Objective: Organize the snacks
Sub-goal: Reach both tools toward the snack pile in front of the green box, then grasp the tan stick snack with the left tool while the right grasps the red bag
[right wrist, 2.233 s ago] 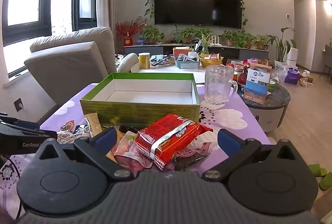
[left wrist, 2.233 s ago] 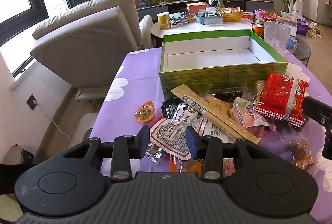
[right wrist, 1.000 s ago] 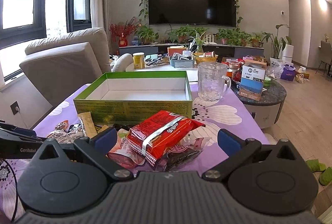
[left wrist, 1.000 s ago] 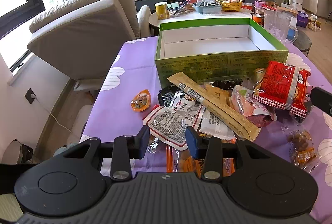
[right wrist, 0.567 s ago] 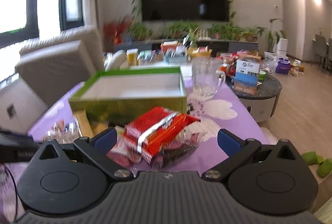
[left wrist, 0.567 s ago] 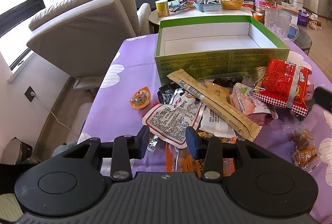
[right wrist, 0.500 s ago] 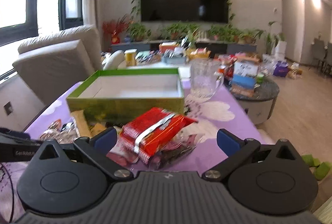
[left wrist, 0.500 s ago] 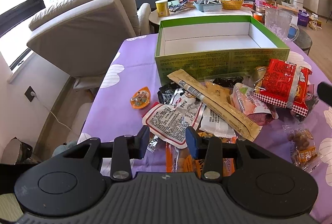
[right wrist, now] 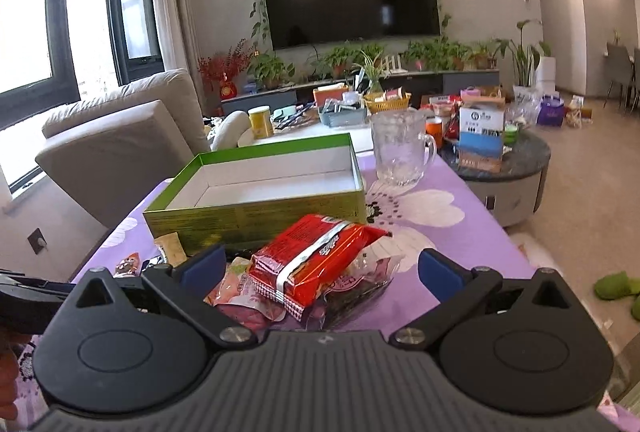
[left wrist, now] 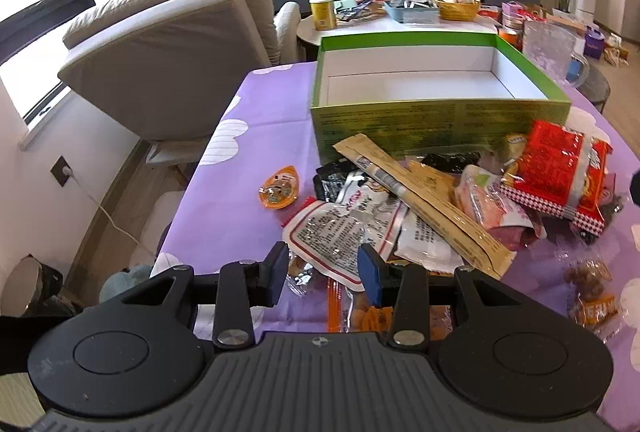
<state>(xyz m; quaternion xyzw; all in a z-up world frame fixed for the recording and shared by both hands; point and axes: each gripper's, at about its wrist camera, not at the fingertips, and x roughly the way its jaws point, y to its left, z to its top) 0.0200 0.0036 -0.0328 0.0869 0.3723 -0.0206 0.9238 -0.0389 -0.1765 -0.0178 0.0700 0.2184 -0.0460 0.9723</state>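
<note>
Snacks (left wrist: 420, 208) lie heaped mid-table before the green box (left wrist: 432, 112). Your left gripper (left wrist: 324, 268) is half open over a white pouch (left wrist: 340, 236); your right gripper (right wrist: 320, 268), spread wide, flanks the red pack (right wrist: 316, 256).

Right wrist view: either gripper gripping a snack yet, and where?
Nothing held. Right gripper is open wide, straddling the red plastic snack packet without contact. Left gripper is open above the white printed pouch.
</note>
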